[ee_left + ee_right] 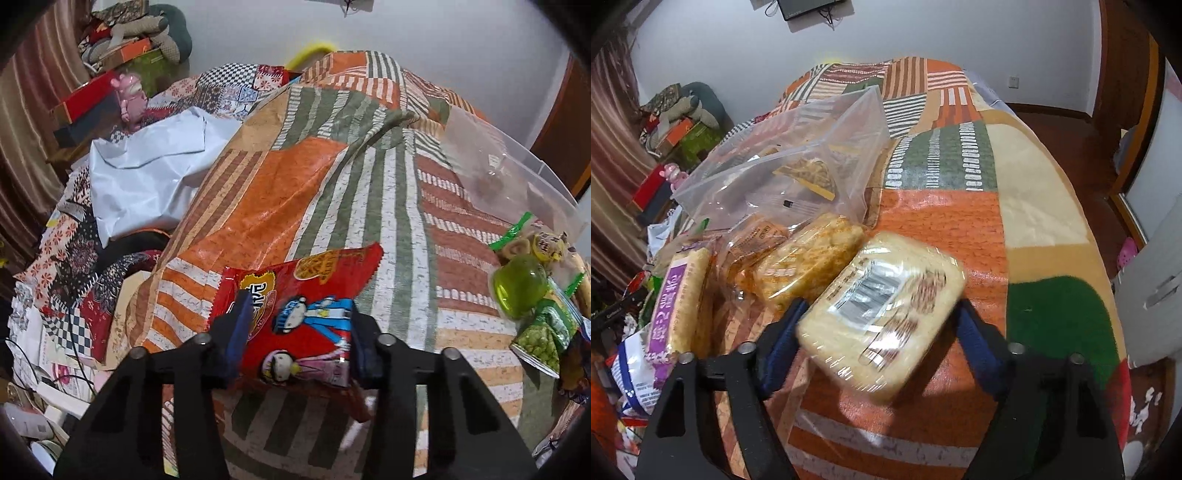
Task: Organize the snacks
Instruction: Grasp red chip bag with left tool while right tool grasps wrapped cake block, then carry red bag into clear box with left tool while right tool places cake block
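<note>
Left gripper (295,341): clamps 1 red cartoon-printed foil snack packet (295,310). Right gripper (882,339): clamps 1 pale clear-wrapped rice-cracker pack (882,321); clear plastic storage bin (798,162) far left.

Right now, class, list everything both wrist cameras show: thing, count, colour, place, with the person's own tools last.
red snack bag: one, red with cartoon figures, between the left claw's fingers.
pale wrapped snack pack: one, cream, clear wrap, between the right claw's fingers.
clear plastic bin: one, transparent, behind the loose snacks.
loose snack packs: several, yellow-orange, left of the held pack.
green pea bag: one, green, right edge.
tablecloth: one, orange-green patchwork, underneath.
left claw: one, black with blue pads.
right claw: one, black with blue pads.
</note>
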Tool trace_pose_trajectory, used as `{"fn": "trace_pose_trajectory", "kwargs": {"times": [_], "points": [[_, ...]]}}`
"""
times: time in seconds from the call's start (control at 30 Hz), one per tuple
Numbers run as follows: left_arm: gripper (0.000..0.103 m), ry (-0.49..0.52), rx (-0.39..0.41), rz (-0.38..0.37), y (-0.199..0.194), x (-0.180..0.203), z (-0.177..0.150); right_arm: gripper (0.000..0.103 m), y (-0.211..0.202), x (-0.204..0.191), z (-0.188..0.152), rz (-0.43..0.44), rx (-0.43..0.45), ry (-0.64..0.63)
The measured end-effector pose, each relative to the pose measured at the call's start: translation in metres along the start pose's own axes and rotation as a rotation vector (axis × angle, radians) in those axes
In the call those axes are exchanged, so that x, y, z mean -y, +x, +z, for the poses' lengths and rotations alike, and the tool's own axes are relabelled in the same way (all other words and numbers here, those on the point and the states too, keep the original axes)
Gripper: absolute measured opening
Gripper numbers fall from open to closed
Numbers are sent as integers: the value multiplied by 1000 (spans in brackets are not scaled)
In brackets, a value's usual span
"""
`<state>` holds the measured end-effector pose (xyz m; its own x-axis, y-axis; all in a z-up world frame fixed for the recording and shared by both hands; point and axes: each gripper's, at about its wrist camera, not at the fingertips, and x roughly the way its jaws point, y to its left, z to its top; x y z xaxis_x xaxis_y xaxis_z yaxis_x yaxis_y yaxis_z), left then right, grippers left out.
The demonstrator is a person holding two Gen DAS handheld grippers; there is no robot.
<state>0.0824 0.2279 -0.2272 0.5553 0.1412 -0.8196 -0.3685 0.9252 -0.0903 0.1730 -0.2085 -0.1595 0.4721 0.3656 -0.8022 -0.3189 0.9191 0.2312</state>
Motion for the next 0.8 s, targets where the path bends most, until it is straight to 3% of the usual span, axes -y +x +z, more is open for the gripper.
{"fn": "trace_pose_trajectory", "kwargs": {"times": [0.07,0.17,0.53,0.8], "points": [[38,2,6,-17,-5,3,1,61,-2,-2,1,-4,8,-13],[33,23,23,-45,-16,12,5,59,-4,-2,1,-1,14,-20],[25,102,95,-207,-61,69,19,53,-17,2,-3,37,51,7],[22,155,95,-326,-72,111,24,53,-16,3,-2,38,46,-9]]}}
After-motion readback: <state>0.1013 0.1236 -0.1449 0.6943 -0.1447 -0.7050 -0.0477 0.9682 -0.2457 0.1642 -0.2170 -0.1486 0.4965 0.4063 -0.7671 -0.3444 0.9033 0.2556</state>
